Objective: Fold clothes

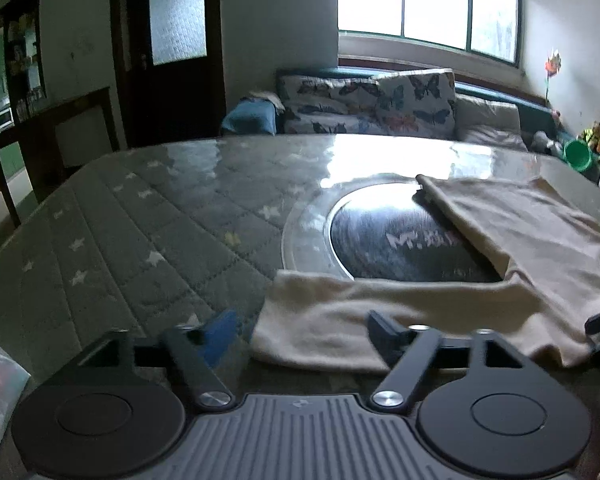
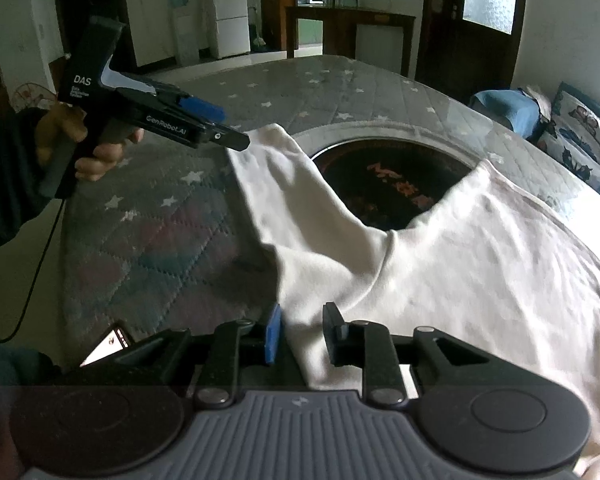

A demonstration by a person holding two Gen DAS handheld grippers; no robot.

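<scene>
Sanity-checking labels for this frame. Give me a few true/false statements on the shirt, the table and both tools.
1. The cream shirt lies on the table. True.
2. A sleeve reaches toward the left tool. True.
3. The left tool is shut on the sleeve. False: its jaws stand wide open, straddling the sleeve's end.
4. The shirt fully covers the dark round inset in the table. False: only partly.
5. The right tool is open, cloth between its jaws. True.
6. The shirt is folded into a neat square. False: it lies spread out.
</scene>
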